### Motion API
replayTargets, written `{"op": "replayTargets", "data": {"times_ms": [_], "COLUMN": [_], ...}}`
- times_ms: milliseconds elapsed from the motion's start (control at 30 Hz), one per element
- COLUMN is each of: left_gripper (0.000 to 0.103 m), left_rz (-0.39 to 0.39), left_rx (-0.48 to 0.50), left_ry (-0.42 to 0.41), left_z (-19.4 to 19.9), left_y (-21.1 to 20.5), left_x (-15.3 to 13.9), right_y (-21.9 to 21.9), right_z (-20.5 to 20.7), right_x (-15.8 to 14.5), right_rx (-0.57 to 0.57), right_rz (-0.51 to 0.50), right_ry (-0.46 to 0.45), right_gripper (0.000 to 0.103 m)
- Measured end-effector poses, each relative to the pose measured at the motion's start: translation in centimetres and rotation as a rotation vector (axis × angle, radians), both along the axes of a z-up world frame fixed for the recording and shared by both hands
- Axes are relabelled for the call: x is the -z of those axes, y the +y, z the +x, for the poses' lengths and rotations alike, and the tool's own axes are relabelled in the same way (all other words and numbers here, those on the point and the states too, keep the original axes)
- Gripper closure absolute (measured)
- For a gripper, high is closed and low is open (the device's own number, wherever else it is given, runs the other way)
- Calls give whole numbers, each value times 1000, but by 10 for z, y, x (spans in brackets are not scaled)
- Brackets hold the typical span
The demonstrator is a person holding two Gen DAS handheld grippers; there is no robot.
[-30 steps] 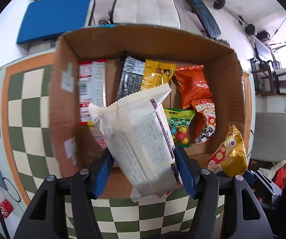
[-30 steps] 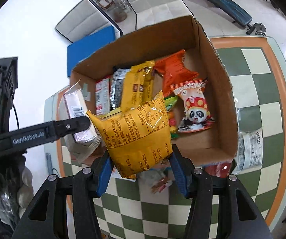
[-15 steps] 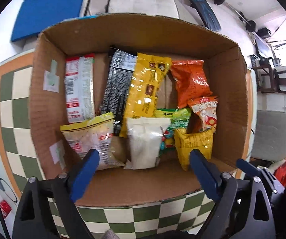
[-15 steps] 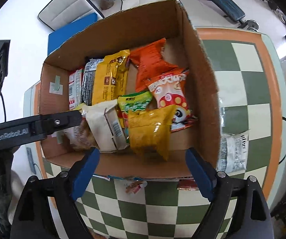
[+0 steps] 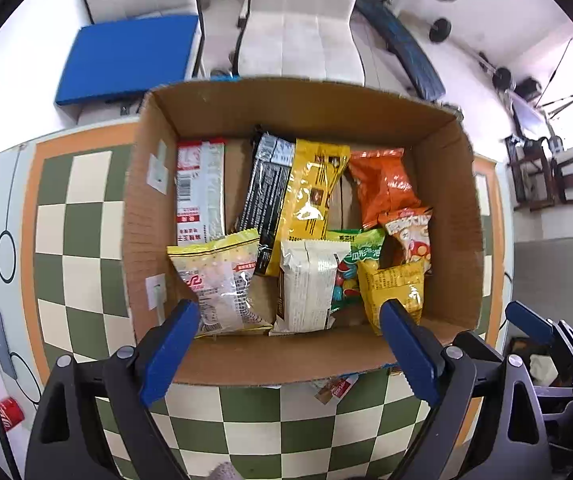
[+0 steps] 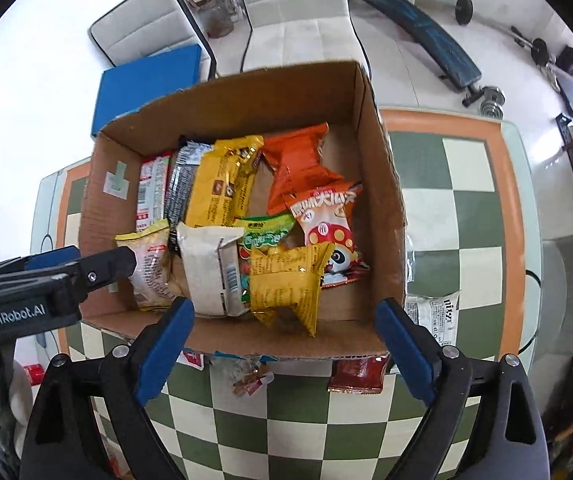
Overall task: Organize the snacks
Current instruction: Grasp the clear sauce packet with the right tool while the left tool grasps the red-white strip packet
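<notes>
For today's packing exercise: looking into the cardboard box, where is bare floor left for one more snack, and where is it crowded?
Bare floor of the cardboard box shows along its right wall, beside the orange bag and panda packet, and in a strip between the red-white packet and black packet. The near middle and left are crowded with overlapping packets.

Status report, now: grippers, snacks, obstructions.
Left gripper and right gripper open, empty, jaws just opened. Snacks in box. Packets left on table. Nothing in the way.
</notes>
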State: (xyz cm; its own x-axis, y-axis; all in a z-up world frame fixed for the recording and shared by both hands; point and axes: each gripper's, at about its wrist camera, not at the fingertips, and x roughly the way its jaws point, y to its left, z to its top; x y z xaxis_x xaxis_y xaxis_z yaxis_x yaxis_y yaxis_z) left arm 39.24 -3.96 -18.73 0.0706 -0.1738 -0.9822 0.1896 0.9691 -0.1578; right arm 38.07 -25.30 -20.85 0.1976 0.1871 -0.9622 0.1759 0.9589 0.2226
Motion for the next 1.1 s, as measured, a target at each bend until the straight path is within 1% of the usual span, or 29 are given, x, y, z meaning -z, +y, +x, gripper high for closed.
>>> {"op": "replayTargets", "data": {"times_ms": [67,100,167,300,367,400,467,533,600,667,700,733,800,967,1000,1033,1067,1100], "left_gripper": [10,10,10,10,10,10,10,10,10,10,10,10,10,10,10,10,10,10], "left_rz": [4,12,3,0,31,48,82,104,134,160,168,175,189,200,203,204,202,206], "left_rx": [-16,-18,-29,-77,-111,-128,-177,-234,-268,-305,-331,-351,-377,-436,-443,-452,-457,-466], "left_ry": [-48,-62,-83,-106,-137,-146,-140,-104,-68,-7,22,40,70,120,126,134,139,144], "left_z": [-8,-12,-20,-38,-55,-63,-83,-99,-111,-120,-124,-128,-133,-144,-145,-147,-148,-149], "left_y": [5,6,12,28,42,48,67,86,98,114,123,130,141,165,169,173,175,178], "left_x": [-11,-14,-22,-27,-27,-25,-14,3,21,46,59,68,82,110,113,117,119,121], "right_y": [2,3,5,6,9,11,21,36,53,70,80,89,104,126,130,136,141,145], "right_z": [-5,-8,-13,-25,-37,-42,-55,-68,-77,-81,-81,-80,-77,-67,-65,-64,-62,-62], "right_x": [-9,-15,-23,-34,-35,-32,-17,7,33,56,69,80,101,134,138,145,151,155], "right_rx": [5,3,5,14,12,-2,-43,-78,-110,-135,-145,-152,-148,-114,-104,-102,-98,-96], "right_rz": [9,13,21,55,82,101,132,171,211,241,252,258,272,258,254,252,241,242], "right_ry": [-25,-38,-57,-80,-88,-80,-33,17,57,71,74,78,86,52,41,42,49,51], "right_gripper": [8,8,8,8,8,8,8,8,8,11,18,31,40,44,48,55,59,69]}}
